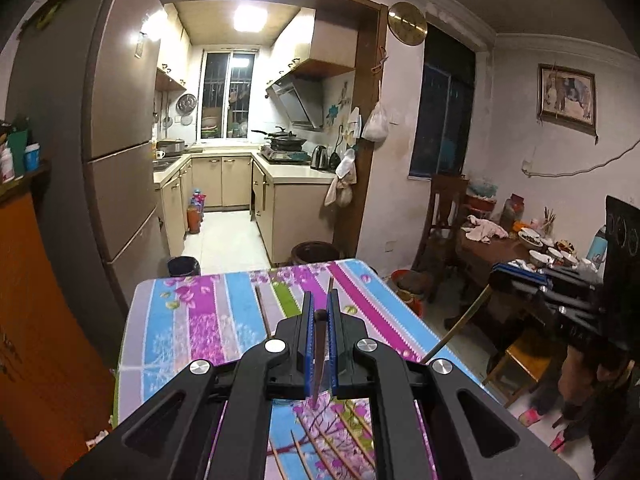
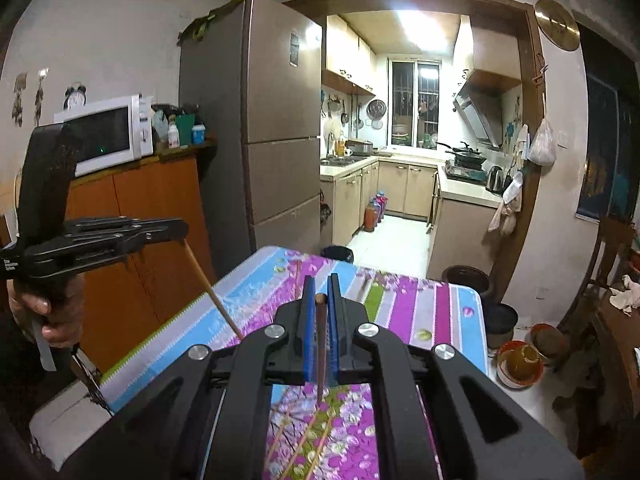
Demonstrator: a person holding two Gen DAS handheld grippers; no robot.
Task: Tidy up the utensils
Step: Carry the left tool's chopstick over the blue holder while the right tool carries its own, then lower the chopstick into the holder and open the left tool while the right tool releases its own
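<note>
Upright, chopstick (image 1: 319, 354) between left claw (image 1: 319, 304) pads

Striped floral tablecloth (image 1: 224, 320) in pink, blue, purple and green, brown chopstick (image 2: 320, 356), blue-padded black right hand-held gripper (image 2: 320, 292)

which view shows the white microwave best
The right wrist view: the white microwave sits in full on the orange wooden cabinet at left. The left wrist view does not show it, only the cabinet's edge.

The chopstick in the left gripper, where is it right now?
In the left wrist view, the chopstick stands pinched between the left gripper's blue pads, lifted above the flowery tablecloth.
</note>
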